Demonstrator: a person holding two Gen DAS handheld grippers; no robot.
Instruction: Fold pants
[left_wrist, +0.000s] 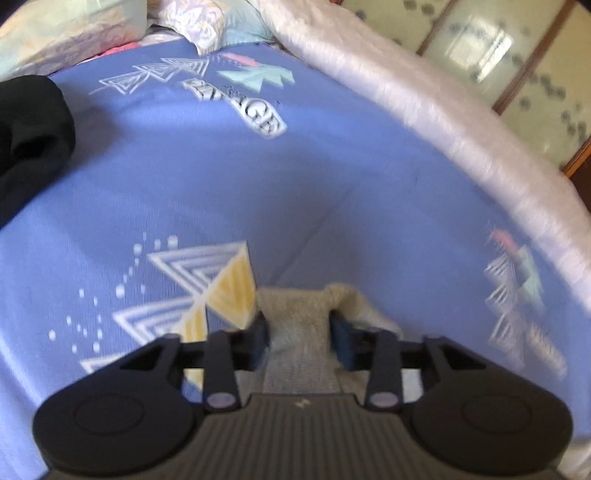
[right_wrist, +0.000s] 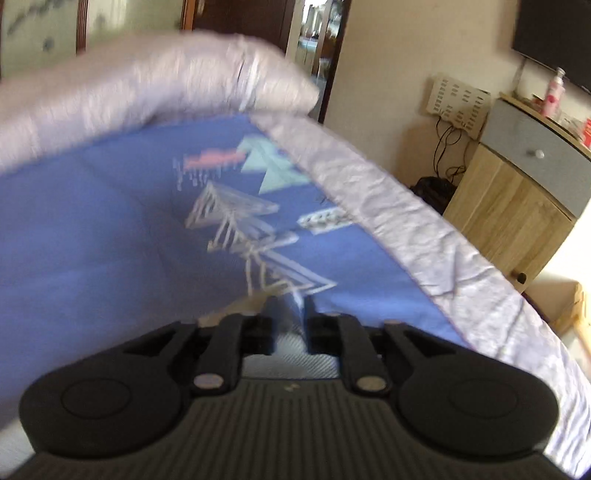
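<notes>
In the left wrist view my left gripper (left_wrist: 299, 332) is shut on a fold of the grey-beige pants (left_wrist: 301, 350), held just above the blue printed bedsheet (left_wrist: 221, 184). The pants bunch up between the blue pads and run back under the gripper. In the right wrist view my right gripper (right_wrist: 290, 325) is nearly shut on a thin edge of light fabric (right_wrist: 291, 341), apparently the pants; most of the garment is hidden below the gripper body. The sheet (right_wrist: 110, 240) lies beyond it.
A black garment (left_wrist: 29, 140) lies at the left on the bed. Pillows (left_wrist: 74, 33) sit at the head. A white quilt border (left_wrist: 443, 129) runs along the bed's edge, also in the right wrist view (right_wrist: 424, 236). A wooden cabinet (right_wrist: 517, 206) stands beside the bed.
</notes>
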